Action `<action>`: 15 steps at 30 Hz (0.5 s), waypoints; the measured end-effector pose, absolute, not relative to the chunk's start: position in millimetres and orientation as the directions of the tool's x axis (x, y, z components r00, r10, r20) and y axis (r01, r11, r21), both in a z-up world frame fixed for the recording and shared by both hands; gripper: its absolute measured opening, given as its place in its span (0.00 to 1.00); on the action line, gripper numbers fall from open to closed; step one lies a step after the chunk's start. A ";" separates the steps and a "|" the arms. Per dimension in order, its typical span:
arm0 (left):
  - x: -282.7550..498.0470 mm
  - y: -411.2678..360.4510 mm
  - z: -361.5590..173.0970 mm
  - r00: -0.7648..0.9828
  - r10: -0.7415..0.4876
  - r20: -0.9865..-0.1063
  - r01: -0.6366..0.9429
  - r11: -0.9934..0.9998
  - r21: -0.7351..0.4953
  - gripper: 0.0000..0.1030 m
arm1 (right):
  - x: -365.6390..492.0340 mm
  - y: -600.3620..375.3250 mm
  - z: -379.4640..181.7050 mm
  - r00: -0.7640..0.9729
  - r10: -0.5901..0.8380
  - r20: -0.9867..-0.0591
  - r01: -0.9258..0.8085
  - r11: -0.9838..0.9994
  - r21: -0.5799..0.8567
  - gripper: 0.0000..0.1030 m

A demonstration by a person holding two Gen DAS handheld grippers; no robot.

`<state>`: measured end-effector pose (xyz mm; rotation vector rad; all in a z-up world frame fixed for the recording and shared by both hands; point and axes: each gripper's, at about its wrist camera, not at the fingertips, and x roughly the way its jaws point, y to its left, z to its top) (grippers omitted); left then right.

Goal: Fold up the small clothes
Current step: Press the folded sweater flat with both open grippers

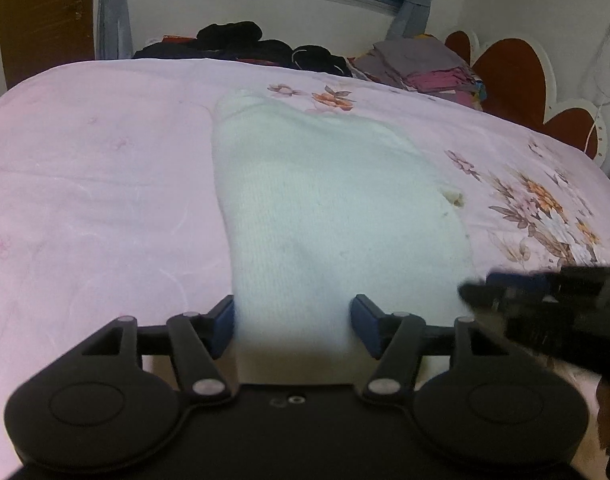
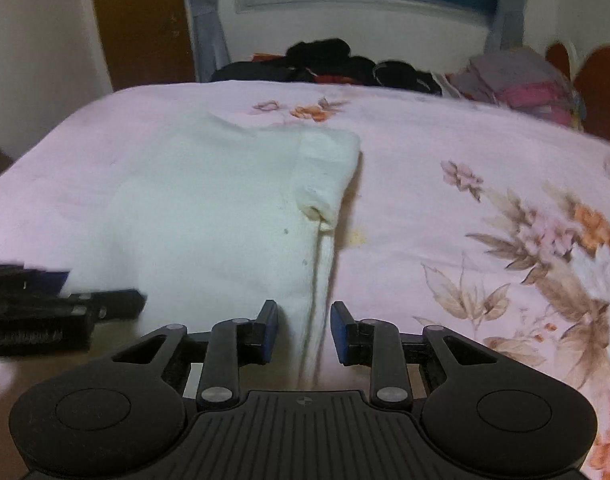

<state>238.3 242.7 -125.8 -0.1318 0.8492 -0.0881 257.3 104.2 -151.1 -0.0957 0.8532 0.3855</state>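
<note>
White garment [image 1: 329, 208] lies flat on the pink bed [image 1: 97, 184], near edge toward both grippers. Left gripper [image 1: 293, 322] fingers wide apart, straddling the hem, not pinching. Right gripper [image 2: 303, 330] fingers narrower, around the garment's right edge; can't tell if they grip.

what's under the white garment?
The white garment lies flat on the pink floral bedspread, which shows all around it. Whatever is under the cloth itself is covered; nothing bulges through.
</note>
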 end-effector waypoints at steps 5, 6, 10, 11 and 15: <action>235.5 241.0 -127.4 0.652 -0.144 -0.745 0.033 0.986 -0.163 0.62 | 256.4 99.4 -155.3 0.575 0.293 -0.764 -0.349 0.932 0.094 0.28; 235.3 240.6 -127.5 0.650 -0.149 -0.745 0.034 0.985 -0.168 0.62 | 256.9 99.8 -155.1 0.572 0.291 -0.767 -0.352 0.932 0.091 0.28; 236.4 239.0 -131.0 0.651 -0.150 -0.744 0.046 0.986 -0.159 0.66 | 246.7 97.1 -156.3 0.587 0.272 -0.763 -0.338 0.938 0.075 0.28; 237.1 238.7 -131.3 0.650 -0.149 -0.745 0.048 0.987 -0.155 0.67 | 246.3 96.8 -155.6 0.587 0.269 -0.764 -0.323 0.943 0.083 0.28; 240.2 236.3 -129.8 0.640 -0.145 -0.755 0.048 0.988 -0.149 0.72 | 244.3 108.0 -152.1 0.598 0.224 -0.770 -0.339 0.941 0.010 0.28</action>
